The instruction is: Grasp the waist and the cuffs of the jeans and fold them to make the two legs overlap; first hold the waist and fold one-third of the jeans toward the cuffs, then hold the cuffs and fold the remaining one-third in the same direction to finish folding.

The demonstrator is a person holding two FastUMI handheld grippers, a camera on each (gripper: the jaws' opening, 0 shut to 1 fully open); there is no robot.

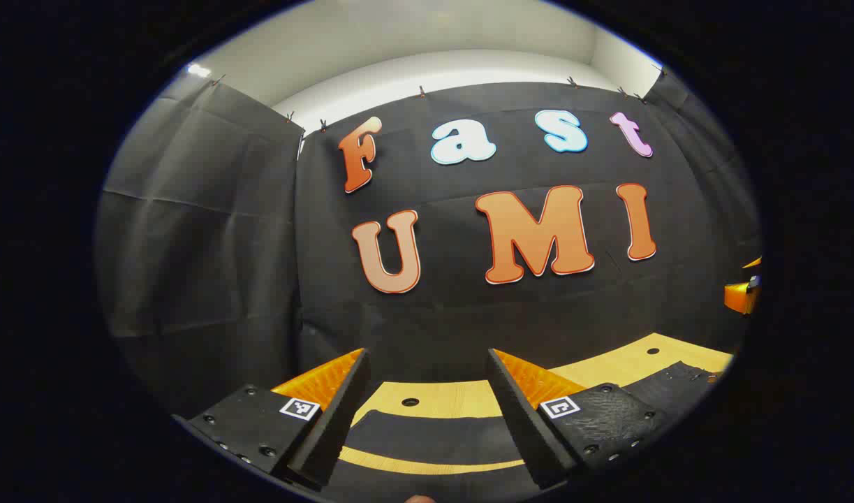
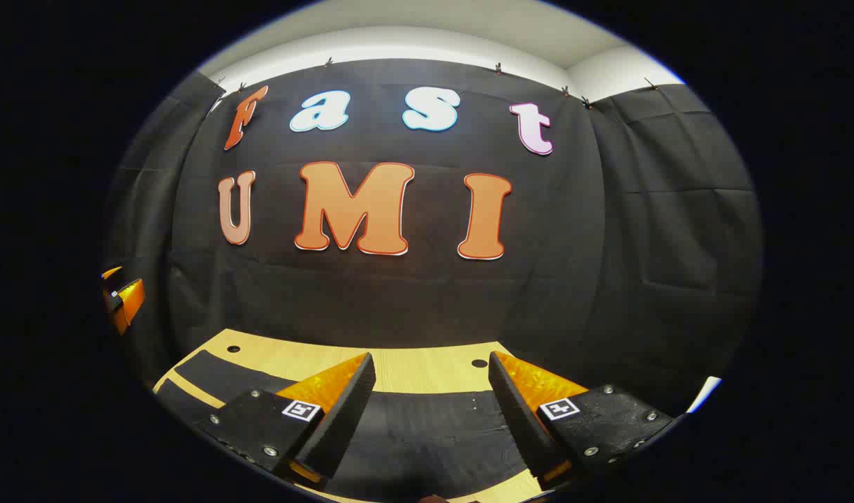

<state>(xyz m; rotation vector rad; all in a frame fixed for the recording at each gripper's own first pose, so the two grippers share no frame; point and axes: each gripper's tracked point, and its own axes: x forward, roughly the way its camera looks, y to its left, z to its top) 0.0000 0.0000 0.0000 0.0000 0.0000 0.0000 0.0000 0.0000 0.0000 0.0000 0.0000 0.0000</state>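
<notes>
Plainly, both grippers' jaws stand spread above unlabelled dark jeans (image 2: pixel 427 433) on the table (image 2: pixel 413 370).

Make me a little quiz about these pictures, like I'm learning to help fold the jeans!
1. True or false: in the left gripper view, the left tongs are clamped on the jeans.
2. What do the jeans lie on? A) a wooden table B) a metal tray C) the floor
3. Fill in: in the right gripper view, the right tongs stand wide ____ above the jeans.

Key
1. False: the fingers are spread apart with nothing between them.
2. A: the dark jeans lie flat on the light wooden table, which has small round holes in it.
3. open
</notes>
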